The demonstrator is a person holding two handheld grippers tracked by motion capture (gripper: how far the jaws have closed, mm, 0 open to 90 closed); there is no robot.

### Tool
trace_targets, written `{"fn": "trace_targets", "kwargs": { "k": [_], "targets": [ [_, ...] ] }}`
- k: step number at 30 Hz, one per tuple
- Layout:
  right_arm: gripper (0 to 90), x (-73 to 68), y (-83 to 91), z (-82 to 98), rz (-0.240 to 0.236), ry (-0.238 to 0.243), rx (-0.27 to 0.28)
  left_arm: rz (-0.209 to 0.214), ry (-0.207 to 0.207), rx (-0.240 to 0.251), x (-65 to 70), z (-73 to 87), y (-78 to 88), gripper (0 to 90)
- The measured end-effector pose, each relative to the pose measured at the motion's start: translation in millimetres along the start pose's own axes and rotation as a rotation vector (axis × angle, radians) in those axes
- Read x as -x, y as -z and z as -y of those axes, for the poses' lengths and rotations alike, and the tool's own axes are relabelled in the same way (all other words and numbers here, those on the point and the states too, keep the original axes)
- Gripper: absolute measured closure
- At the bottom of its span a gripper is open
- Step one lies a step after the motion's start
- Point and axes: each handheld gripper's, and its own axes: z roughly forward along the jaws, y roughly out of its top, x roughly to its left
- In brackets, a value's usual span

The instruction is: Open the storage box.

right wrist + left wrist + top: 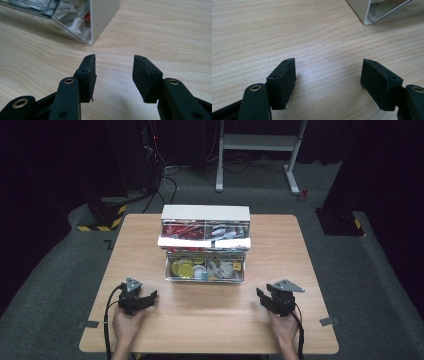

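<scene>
While apart, left gripper (328,85) agape

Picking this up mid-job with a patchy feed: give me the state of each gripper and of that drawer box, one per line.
left gripper: open, empty, low over bare table.
right gripper: open, empty, low over bare table.
upper drawer: pulled partway out, red items inside.
lower drawer: pulled further out, yellow and grey pieces inside.
drawer box: upright at mid-table, apart from both grippers.
</scene>
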Motion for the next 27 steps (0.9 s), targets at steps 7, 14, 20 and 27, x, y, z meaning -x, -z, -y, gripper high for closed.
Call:
{"fn": "trace_targets", "kwargs": {
  "k": [7, 14, 20, 27],
  "targets": [
    [54.2, -10.7, 2.8, -8.3, -0.036, 0.031, 0.021, 0.000, 0.000, 0.000, 0.0, 0.0, 0.0, 28.7],
    [57.6, -21.2, 3.9, -16.0, -0.088, 0.054, 0.028, 0.000, 0.000, 0.000, 0.0, 0.0, -0.1, 28.6],
    [63.1, -26.0, 5.7, -29.3, -0.195, 0.055, 0.016, 0.000, 0.001, 0.000, 0.0, 0.0, 0.0, 28.7],
    [65.4, -28.8, 14.4, -43.4, -0.264, 0.060, 0.039, -0.001, 0.000, 0.000, 0.0, 0.0, 0.0, 28.7]
  ]
}}
